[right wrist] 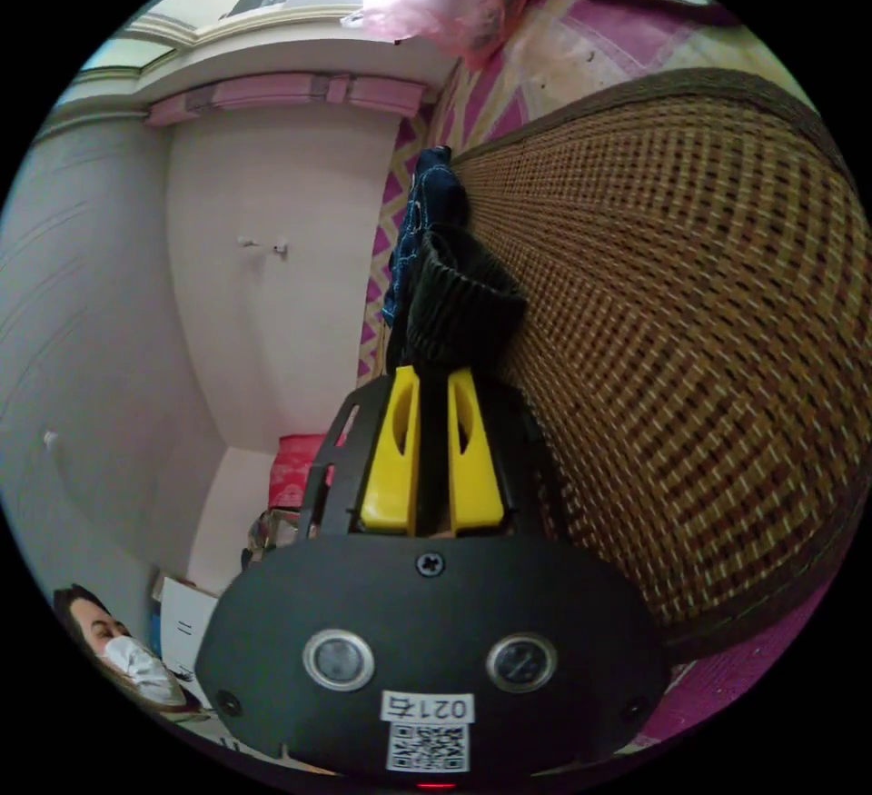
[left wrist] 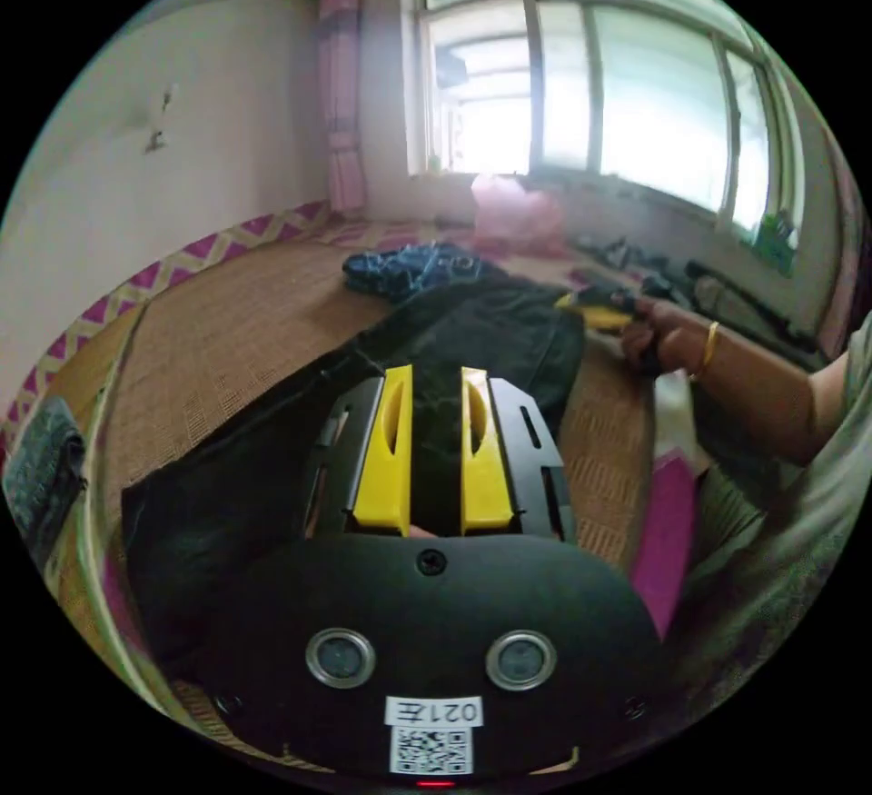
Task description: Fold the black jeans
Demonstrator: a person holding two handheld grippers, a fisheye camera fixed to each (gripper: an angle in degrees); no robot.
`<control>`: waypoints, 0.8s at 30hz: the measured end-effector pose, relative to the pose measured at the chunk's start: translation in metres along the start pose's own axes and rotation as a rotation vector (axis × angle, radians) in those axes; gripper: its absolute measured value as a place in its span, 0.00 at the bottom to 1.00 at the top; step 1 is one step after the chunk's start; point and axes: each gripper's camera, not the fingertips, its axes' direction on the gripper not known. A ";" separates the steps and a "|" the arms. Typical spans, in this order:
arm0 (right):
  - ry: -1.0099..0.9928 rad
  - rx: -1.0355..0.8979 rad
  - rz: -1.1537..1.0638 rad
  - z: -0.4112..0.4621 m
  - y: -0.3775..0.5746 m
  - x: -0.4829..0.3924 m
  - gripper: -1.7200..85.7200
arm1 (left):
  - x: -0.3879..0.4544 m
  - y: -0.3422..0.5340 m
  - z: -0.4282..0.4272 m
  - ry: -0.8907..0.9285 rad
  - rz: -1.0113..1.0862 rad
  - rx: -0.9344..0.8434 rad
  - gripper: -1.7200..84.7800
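The black jeans lie stretched over a woven mat. My left gripper sits low over them, and dark denim fills the narrow gap between its yellow jaws, which press on it. At the jeans' far end a hand holds my right gripper. In the right gripper view, the right gripper is shut on a bunched fold of the black jeans, lifted just off the mat.
A blue patterned garment lies on the mat beyond the jeans, also visible past the fold. A pink plastic bag sits under the window. Dark items line the windowsill side. A person in a mask is nearby.
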 end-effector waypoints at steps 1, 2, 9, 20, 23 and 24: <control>-0.007 0.001 -0.022 0.001 0.005 -0.014 0.07 | -0.003 0.004 -0.017 0.035 -0.016 0.041 0.10; -0.005 0.004 -0.050 0.002 0.009 -0.024 0.07 | -0.004 0.007 -0.025 0.034 -0.017 0.049 0.09; 0.243 -0.058 -0.837 0.083 0.118 -0.262 0.07 | -0.012 0.080 -0.128 -0.089 -0.015 -0.017 0.07; 0.651 -0.483 -1.728 0.416 0.467 -0.332 0.08 | -0.049 0.164 -0.230 -0.234 -0.239 -0.023 0.04; 0.721 -0.466 -1.746 0.446 0.496 -0.309 0.08 | -0.060 0.175 -0.242 -0.235 -0.281 -0.020 0.04; 0.692 -0.412 -1.713 0.440 0.496 -0.320 0.08 | -0.065 0.178 -0.246 -0.246 -0.292 -0.009 0.04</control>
